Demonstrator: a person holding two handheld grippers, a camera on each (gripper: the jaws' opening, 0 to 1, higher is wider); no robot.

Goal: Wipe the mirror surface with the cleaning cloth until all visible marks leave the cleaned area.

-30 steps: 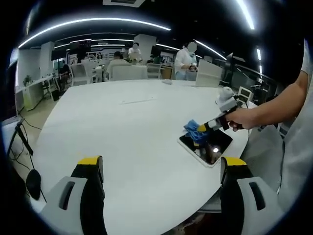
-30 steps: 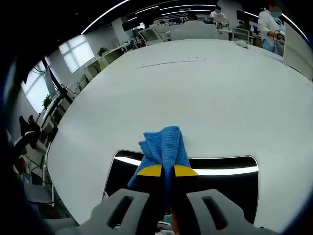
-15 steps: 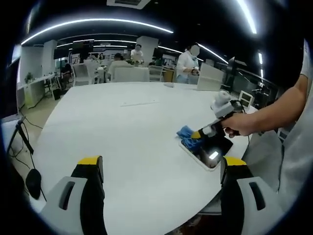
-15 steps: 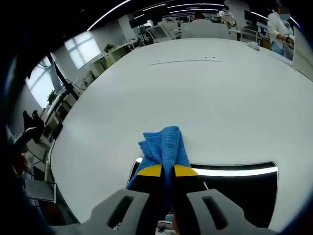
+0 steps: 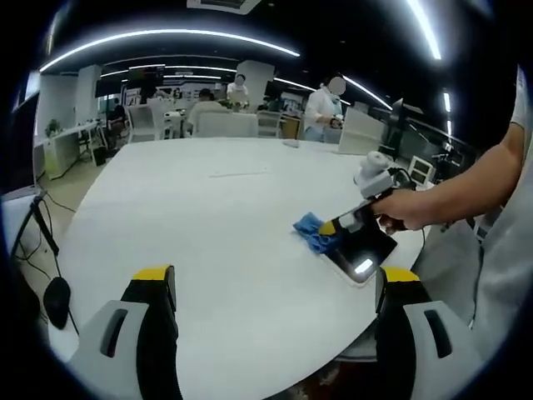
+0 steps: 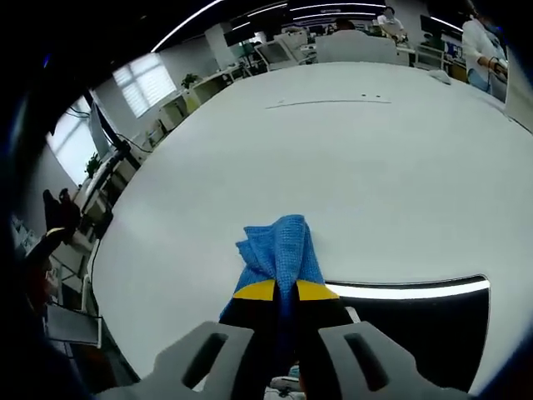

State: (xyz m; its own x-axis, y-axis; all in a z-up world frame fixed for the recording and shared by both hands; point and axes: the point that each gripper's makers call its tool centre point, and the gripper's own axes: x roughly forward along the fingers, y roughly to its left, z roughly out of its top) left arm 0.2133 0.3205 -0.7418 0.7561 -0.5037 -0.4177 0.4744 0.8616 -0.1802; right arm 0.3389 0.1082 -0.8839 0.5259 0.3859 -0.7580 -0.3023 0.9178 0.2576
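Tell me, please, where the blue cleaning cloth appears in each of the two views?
Left gripper view: the blue cleaning cloth lies right of centre, at the mirror's near-left end, pinched by the right tongs.
Right gripper view: bottom centre, clamped between the yellow tips.
Shared landmark: the mirror's bright light-strip reflection.

No legible text, labels, brands or nos. anywhere.
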